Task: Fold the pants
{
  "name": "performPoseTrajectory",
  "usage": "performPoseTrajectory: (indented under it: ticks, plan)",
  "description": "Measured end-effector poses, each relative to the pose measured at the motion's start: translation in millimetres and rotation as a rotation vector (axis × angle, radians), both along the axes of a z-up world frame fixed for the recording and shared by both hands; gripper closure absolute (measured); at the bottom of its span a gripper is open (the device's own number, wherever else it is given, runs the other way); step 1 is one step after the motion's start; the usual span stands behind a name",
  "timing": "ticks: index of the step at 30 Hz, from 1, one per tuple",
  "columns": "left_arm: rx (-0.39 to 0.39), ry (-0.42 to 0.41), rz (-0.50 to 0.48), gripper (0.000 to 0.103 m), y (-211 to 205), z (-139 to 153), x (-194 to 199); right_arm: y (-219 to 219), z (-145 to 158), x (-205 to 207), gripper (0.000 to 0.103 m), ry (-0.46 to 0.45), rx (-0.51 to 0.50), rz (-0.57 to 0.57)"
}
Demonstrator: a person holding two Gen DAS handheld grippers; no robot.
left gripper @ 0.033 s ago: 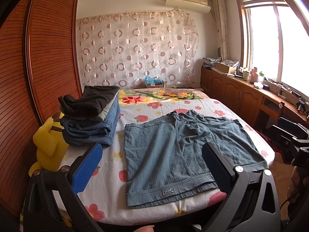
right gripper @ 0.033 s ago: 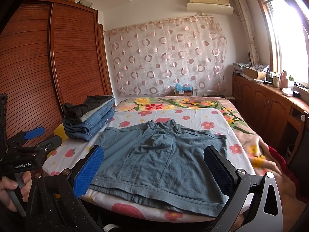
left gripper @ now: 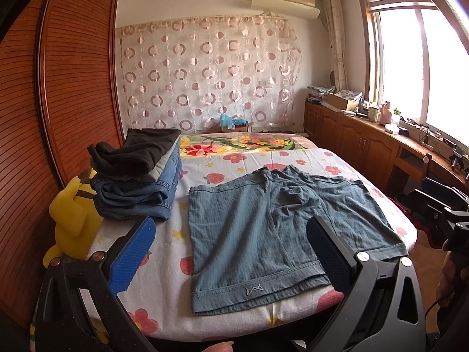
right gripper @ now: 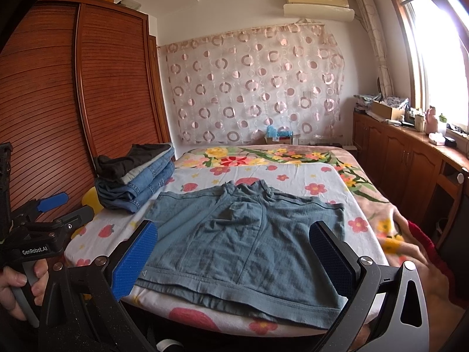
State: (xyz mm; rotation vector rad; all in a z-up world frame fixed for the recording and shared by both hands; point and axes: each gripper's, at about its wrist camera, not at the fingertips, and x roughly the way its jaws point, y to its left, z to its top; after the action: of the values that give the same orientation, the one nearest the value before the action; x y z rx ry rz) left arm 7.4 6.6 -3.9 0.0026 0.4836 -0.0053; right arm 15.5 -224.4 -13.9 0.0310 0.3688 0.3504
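1. Blue shorts (left gripper: 263,228) lie flat on the bed (left gripper: 234,161), near edge.
2. Left gripper (left gripper: 231,252) and right gripper (right gripper: 234,255): fingers spread, empty.
3. Folded clothes stack (left gripper: 140,176) and yellow plush toy (left gripper: 73,217) sit left of the shorts.

Both cameras sit low at the foot of the bed (left gripper: 164,252), each looking forward between its own two fingers toward the far curtain (left gripper: 205,73). The left wrist view stands further left, nearer the wardrobe (left gripper: 73,88), and faces slightly rightward. The right wrist view looks from further right, perhaps a little higher. Both share the shorts (left gripper: 263,234), the stack of folded clothes (right gripper: 137,182) and the window wall; the right wrist view also catches the left gripper (right gripper: 58,208) at its left edge
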Motion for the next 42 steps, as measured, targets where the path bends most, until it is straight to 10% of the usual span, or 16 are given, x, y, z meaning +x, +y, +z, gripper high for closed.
performPoseTrajectory:
  ticks: [36,42]
  plan:
    - [-0.042,0.273,-0.020,0.000,48,-96,28,-17,-47,53,0.001,0.280,-0.182,-0.035]
    - [-0.062,0.301,-0.027,0.016,55,-104,28,-18,-42,36,0.001,0.293,-0.207,-0.044]
